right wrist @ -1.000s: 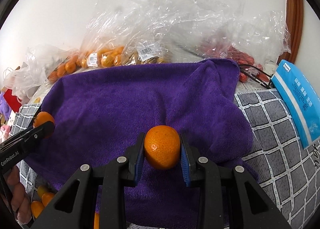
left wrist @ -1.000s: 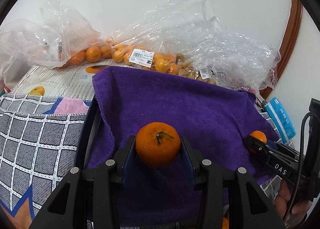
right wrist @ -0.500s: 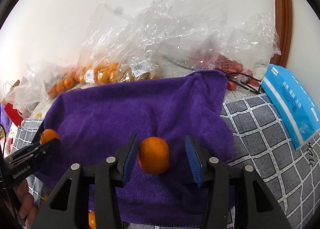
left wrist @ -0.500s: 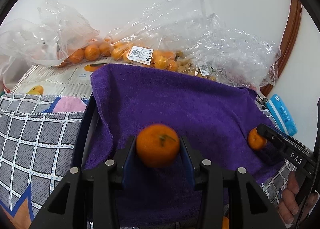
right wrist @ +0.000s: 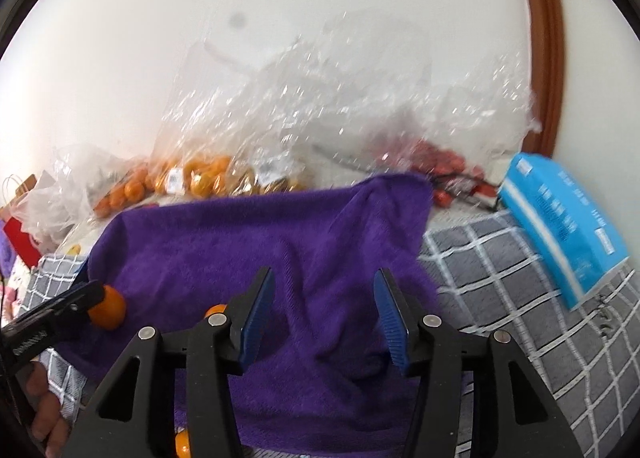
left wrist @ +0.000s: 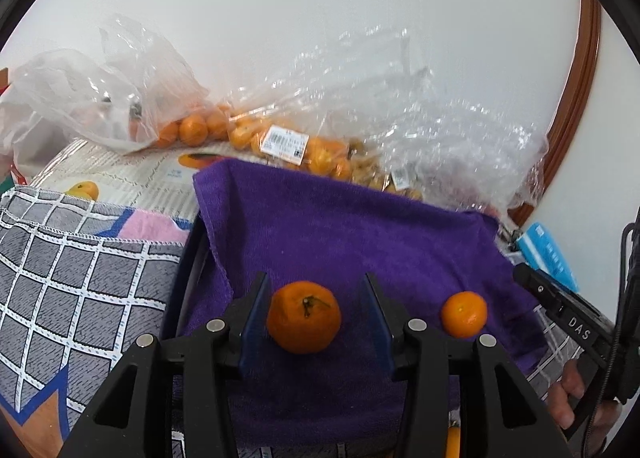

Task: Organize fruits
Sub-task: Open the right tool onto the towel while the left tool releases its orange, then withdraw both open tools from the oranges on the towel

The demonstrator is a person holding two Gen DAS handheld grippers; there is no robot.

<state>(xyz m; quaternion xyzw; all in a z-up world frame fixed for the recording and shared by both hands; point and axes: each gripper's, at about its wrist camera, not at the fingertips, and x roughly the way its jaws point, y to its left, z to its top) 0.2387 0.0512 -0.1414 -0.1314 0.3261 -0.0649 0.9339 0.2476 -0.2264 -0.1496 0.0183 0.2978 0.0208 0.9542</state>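
My left gripper (left wrist: 315,283) has its jaws opening around a stemmed orange (left wrist: 303,316) that rests on the purple towel (left wrist: 360,234). The left pad is close to the orange and a gap shows at the right pad. A second orange (left wrist: 464,314) lies on the towel to its right, just ahead of one of my right gripper's fingers (left wrist: 560,308). In the right wrist view my right gripper (right wrist: 325,278) is open and still opening, with only towel (right wrist: 240,234) between the pads. That second orange (right wrist: 216,309) peeks out behind its left finger.
Clear plastic bags of oranges (left wrist: 248,134) and of red fruit (right wrist: 436,162) line the wall behind the towel. A blue tissue pack (right wrist: 560,226) lies on the grey checked cloth (right wrist: 500,258) at the right. A dark tray rim (left wrist: 188,278) shows under the towel's left edge.
The right gripper opened, let go of its orange on the towel and drew back upward. The left gripper's pads have parted from the stemmed orange, which now sits on the towel.
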